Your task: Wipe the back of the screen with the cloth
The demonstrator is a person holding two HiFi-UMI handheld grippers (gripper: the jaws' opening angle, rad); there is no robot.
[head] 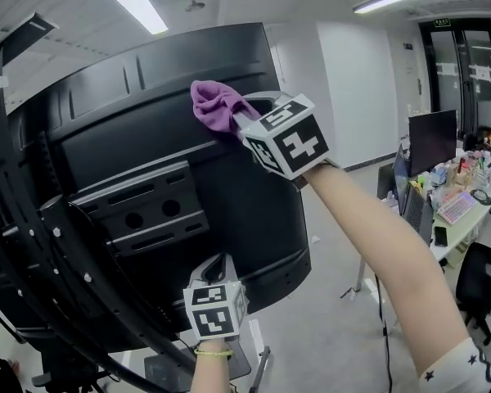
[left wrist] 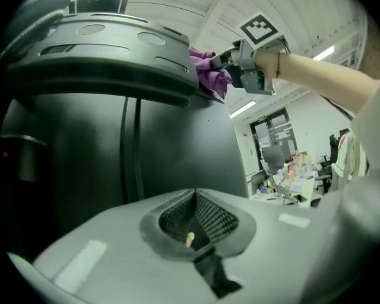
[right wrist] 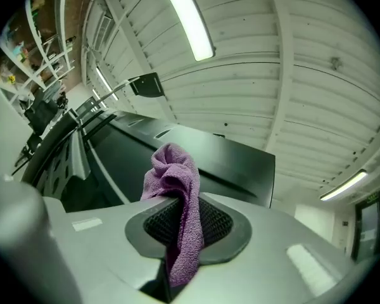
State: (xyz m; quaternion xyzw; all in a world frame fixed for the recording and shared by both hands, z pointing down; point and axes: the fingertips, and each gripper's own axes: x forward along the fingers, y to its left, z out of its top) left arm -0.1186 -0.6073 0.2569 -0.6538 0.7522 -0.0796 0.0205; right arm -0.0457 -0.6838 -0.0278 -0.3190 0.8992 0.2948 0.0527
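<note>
My right gripper (head: 239, 119) is clamped on the cloth (head: 215, 105), a purple, nubbly terry. It's bunched into a crumpled wad ahead of the jaws, and a tail trails back between them. The wad sits against the upper back of the screen (head: 139, 129), black and ribbed, near its top edge. My left gripper (head: 218, 265) is low by the screen's bottom edge, jaws together, nothing between them.

The bare right arm (head: 376, 244) stretches up and leftward from the lower right, its grey two-jaw right gripper (head: 247, 119) clamped on a crumpled purple cloth (right wrist: 177, 176). Low at centre, the grey left gripper (left wrist: 193, 217) points upward, jaws pressed together and empty, above the yellow-banded left wrist (head: 213, 353).
</note>
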